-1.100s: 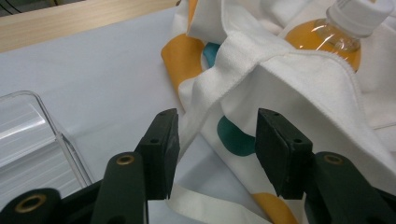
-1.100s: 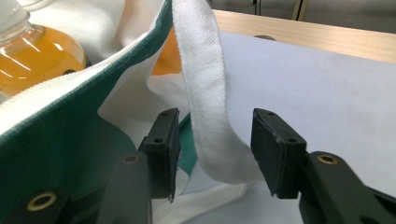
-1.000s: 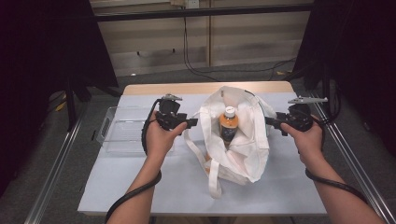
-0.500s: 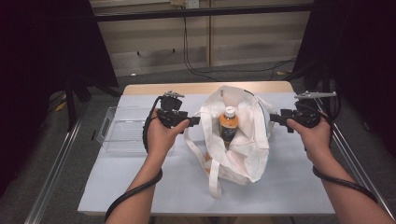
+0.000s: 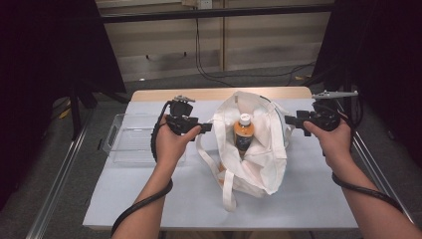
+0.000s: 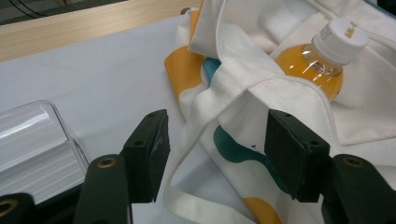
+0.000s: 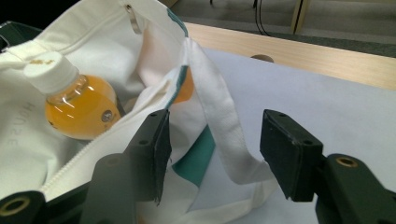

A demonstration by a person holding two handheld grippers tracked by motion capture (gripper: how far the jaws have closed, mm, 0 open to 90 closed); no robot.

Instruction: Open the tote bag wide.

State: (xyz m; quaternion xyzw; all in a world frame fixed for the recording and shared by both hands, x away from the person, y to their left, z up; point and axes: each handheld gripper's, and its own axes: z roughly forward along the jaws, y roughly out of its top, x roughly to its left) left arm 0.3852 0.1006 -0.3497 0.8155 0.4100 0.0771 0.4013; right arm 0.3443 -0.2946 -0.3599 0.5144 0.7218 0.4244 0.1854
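A white tote bag (image 5: 263, 159) with orange and teal patches stands open mid-table. Inside it is an upright bottle of orange drink (image 5: 244, 132) with a white cap. My left gripper (image 5: 206, 127) is open at the bag's left rim. In the left gripper view its jaws (image 6: 217, 154) stand wide apart with the bag's hem (image 6: 280, 88) running between them, and the bottle (image 6: 322, 60) shows beyond. My right gripper (image 5: 289, 120) is open at the bag's right side. Its jaws (image 7: 215, 154) straddle a white strap (image 7: 219, 112), with the bottle (image 7: 74, 102) to the left.
A clear plastic tray (image 5: 132, 139) lies on the white table cover left of my left hand; its corner (image 6: 32, 140) shows in the left gripper view. The table's wooden far edge (image 5: 219, 93) runs behind the bag. Dark curtains stand at both sides.
My right hand has shifted slightly to the right and up. The left hand, the bag and the bottle have hardly moved.
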